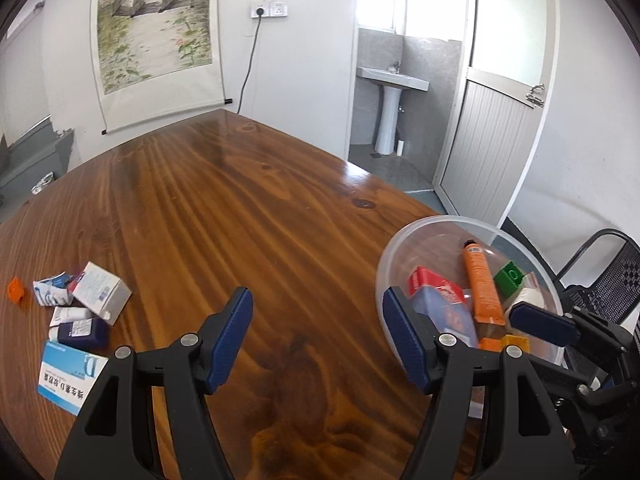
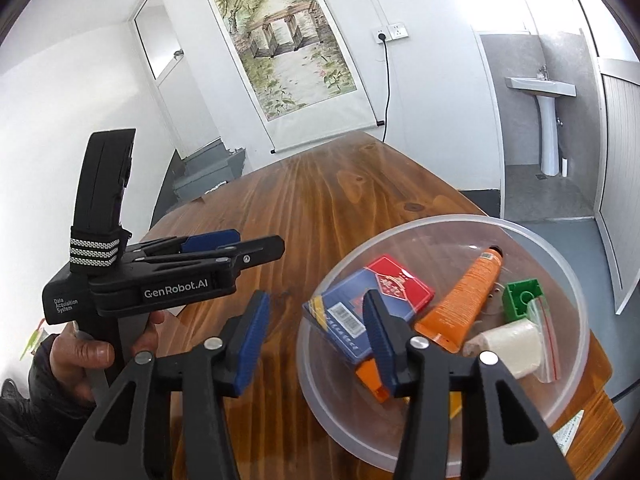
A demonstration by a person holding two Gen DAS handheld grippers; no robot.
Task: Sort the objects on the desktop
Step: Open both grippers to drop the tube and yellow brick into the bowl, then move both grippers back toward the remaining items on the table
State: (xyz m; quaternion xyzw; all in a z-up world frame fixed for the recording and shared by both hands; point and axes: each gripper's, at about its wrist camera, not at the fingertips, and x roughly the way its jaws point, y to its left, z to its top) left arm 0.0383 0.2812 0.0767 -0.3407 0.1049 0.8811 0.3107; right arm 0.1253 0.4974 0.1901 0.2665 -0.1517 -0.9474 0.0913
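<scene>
A clear plastic bowl (image 2: pixel 440 225) stands at the table's right edge. It holds a blue box (image 2: pixel 340 316), a red box (image 2: pixel 400 284), an orange tube (image 2: pixel 468 300), a green brick (image 2: pixel 520 294) and a white roll (image 2: pixel 512 344). My right gripper (image 2: pixel 316 340) is open above the bowl's near left rim, with nothing between its fingers. My left gripper (image 1: pixel 320 336) is open over bare wood, left of the bowl (image 1: pixel 440 221). To its left lie a white box (image 1: pixel 102 292), a dark blue bottle (image 1: pixel 82 332), a blue-and-white box (image 1: pixel 68 376) and an orange brick (image 1: pixel 15 289).
The wooden table (image 1: pixel 240 208) stretches back to a wall with a hanging scroll. A black mesh chair (image 1: pixel 608 280) stands right of the bowl. A hand (image 2: pixel 92 352) holds the left gripper (image 2: pixel 260 242) at the table's left. One of the right gripper's pads (image 1: pixel 544 322) overlaps the bowl.
</scene>
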